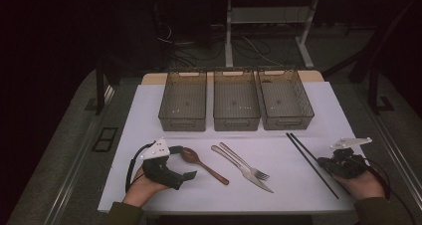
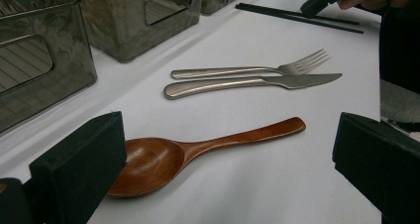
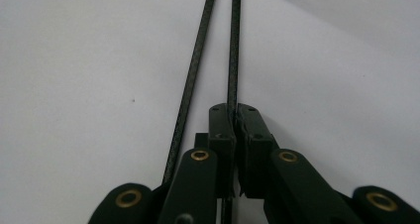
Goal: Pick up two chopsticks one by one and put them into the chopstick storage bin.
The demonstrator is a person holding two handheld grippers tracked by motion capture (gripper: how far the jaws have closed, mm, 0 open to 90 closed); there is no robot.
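The right claw sits near the counter's right edge with its jaws pressed together on one black chopstick; the second chopstick runs just beside it, outside the grip, passing along the left jaw in the right gripper view. In the high view the pair lies slanted, from just in front of the right-hand bin down toward the near right corner. The left claw rests near the near left corner with its jaws spread wide, gripping nothing; the bowl of a wooden spoon lies between them, close against the left jaw in the left gripper view, though whether they touch is unclear. The spoon's handle points toward the middle of the counter. A metal fork and knife lie side by side at mid-counter, between spoon and chopsticks. Three smoky translucent bins stand in a row along the far edge, the left bin, the middle bin and the right one.
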